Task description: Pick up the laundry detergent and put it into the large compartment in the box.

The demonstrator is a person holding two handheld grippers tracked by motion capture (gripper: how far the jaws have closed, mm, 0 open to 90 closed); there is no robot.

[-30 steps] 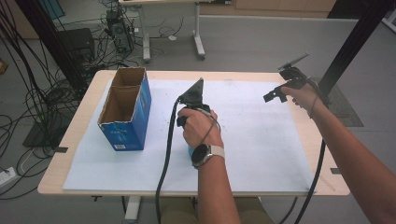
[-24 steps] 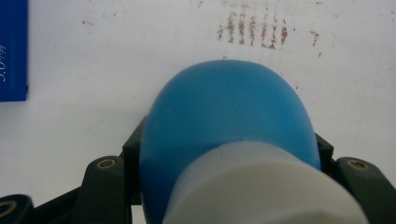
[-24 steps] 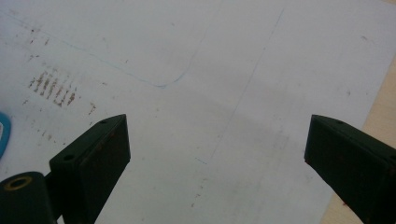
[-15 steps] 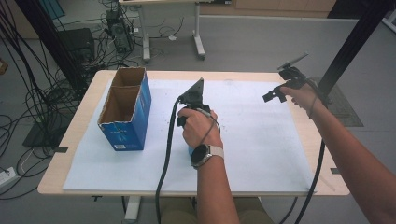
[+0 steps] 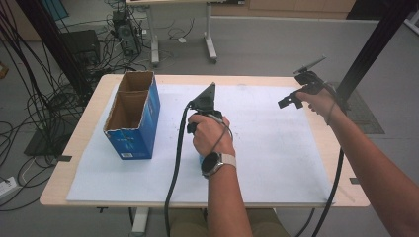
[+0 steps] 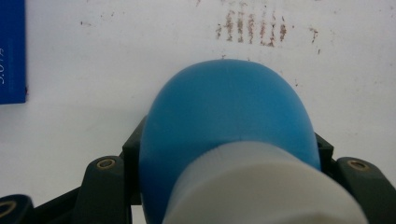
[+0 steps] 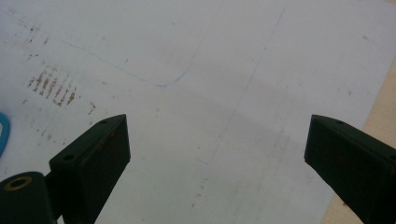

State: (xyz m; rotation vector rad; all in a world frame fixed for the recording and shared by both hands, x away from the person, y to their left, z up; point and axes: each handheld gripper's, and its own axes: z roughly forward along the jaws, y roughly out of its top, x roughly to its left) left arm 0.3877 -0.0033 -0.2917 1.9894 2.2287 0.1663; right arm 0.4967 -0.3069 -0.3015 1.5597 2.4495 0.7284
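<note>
— Fingers on the left gripper point(image 6: 224, 186): what have they got?
— They are closed on a blue bulb point(image 6: 229, 121) with a white end point(image 6: 261, 186), one finger pressed against each flank. From its own camera the bulb's rounded blue end points at the white sheet point(image 6: 93, 56).
— What kind of thing is it?
— Hard to say; it is blurred that close to the lens, perhaps a small bottle or a squeeze bulb.
— Where is it on the worktop point(image 5: 89, 113)?
— Near the middle, under the left hand point(image 5: 210, 133). In the high view a sliver of blue point(image 5: 201, 159) peeks out just below that hand, over the sheet.
— And the right gripper point(image 7: 217, 154)?
— Its fingers stand wide apart with nothing between them, over the sheet near the worktop's right edge. The right hand point(image 5: 318, 98) holds it raised.
— Anything else?
— A blue box point(image 5: 132, 129), open on top, stands on the sheet's left side, well apart from both grippers
</note>
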